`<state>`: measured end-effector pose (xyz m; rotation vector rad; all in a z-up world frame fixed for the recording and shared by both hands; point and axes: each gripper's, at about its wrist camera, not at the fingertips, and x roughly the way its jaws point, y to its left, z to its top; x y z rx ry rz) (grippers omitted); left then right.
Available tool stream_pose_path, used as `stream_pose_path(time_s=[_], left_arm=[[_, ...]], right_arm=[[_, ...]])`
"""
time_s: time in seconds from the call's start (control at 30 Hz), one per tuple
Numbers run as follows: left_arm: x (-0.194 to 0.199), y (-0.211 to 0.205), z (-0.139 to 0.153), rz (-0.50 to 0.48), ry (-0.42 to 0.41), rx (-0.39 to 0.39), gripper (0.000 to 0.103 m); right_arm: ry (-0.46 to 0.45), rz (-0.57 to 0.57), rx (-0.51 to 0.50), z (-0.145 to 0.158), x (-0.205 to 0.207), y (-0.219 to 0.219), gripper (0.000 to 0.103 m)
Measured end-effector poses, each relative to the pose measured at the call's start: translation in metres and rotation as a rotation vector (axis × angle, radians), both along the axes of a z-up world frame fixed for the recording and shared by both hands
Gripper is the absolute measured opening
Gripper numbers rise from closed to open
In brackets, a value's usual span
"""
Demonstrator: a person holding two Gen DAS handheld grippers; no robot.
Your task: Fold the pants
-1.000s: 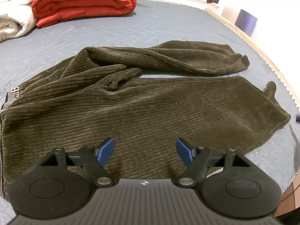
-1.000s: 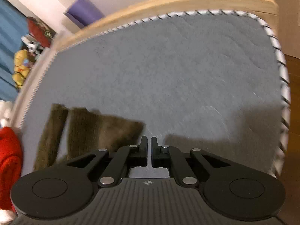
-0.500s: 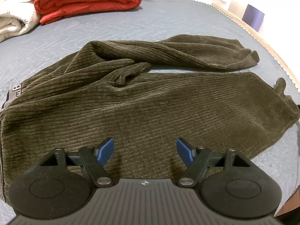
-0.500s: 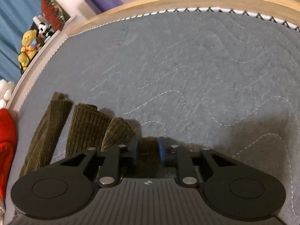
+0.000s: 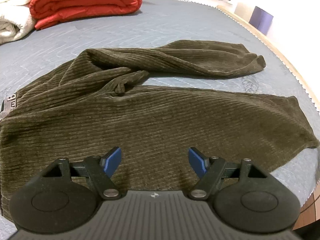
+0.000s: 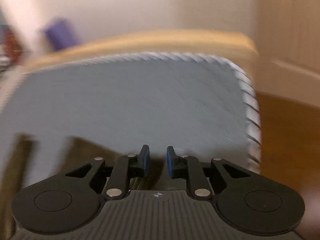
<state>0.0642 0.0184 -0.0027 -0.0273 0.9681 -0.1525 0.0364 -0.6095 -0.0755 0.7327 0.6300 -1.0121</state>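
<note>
Dark olive corduroy pants [image 5: 152,118] lie spread on the grey bed, waistband at the left, both legs running right, the far leg twisted. My left gripper [image 5: 155,160] is open and empty, hovering just above the near leg. In the blurred right wrist view, my right gripper [image 6: 158,161] has its jaws a narrow gap apart with nothing clearly between them. The cuff ends of the pants [image 6: 84,150] lie just left of and under it.
A folded red duvet [image 5: 86,2] and a white blanket [image 5: 12,18] sit at the far left of the grey mattress [image 5: 180,24]. A wooden bed frame [image 6: 160,40] borders it. The mattress corner [image 6: 250,108] and wooden floor [image 6: 290,140] are at the right.
The right gripper was shut, then opened slightly near the cuffs and has swung, blurring its view. The left gripper has drifted slightly over the near leg, staying open.
</note>
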Motion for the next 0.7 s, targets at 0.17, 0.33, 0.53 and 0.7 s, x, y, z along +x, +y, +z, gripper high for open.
stream_pose_path(time_s=[0.17, 0.33, 0.53, 0.7], left_arm=[[0.000, 0.004, 0.001, 0.018, 0.001, 0.001, 0.079], [0.002, 0.004, -0.004, 0.019, 0.013, 0.016, 0.079], [0.003, 0.020, -0.011, 0.046, 0.025, 0.030, 0.079], [0.005, 0.039, -0.016, 0.085, 0.041, 0.041, 0.079]], right_arm=[[-0.280, 0.327, -0.044, 0.023, 0.034, 0.011, 0.045], [-0.275, 0.608, 0.022, 0.002, 0.097, 0.043, 0.044], [-0.156, 0.589, 0.067, -0.035, 0.158, 0.060, 0.057], [0.010, 0.556, -0.098, -0.038, 0.187, 0.087, 0.054]])
